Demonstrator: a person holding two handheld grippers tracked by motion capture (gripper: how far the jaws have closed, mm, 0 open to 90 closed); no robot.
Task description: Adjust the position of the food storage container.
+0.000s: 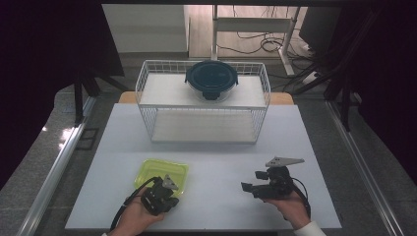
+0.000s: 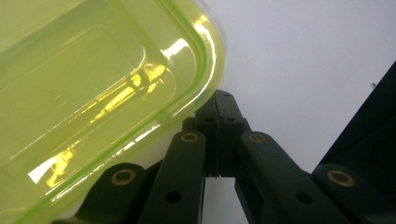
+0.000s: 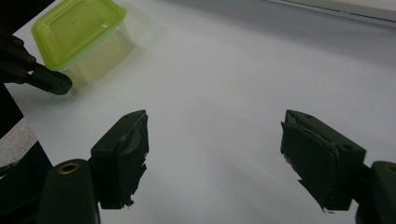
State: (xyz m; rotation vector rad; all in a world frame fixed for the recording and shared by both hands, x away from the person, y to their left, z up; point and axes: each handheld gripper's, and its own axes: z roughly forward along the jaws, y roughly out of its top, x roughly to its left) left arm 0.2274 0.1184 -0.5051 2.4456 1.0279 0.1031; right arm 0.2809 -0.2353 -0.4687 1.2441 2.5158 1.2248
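A clear rectangular container with a yellow-green lid (image 1: pixel 162 172) sits on the white table (image 1: pixel 216 162) at the near left. My left gripper (image 1: pixel 166 189) is held against its near right side. In the left gripper view the two jaws (image 2: pixel 218 112) are pressed together, shut on nothing, with their tips right at the rim of the lid (image 2: pixel 93 84). At the near right, my right gripper (image 1: pixel 252 180) hovers over bare table and points left. Its jaws (image 3: pixel 215 154) stand wide apart and empty. The green-lidded container (image 3: pixel 79 28) lies far off at the upper left of that view.
A white wire rack (image 1: pixel 202 101) stands across the back of the table. A round glass container with a dark lid (image 1: pixel 211 78) rests on its top shelf. Beyond the table are a floor, cables and a desk frame.
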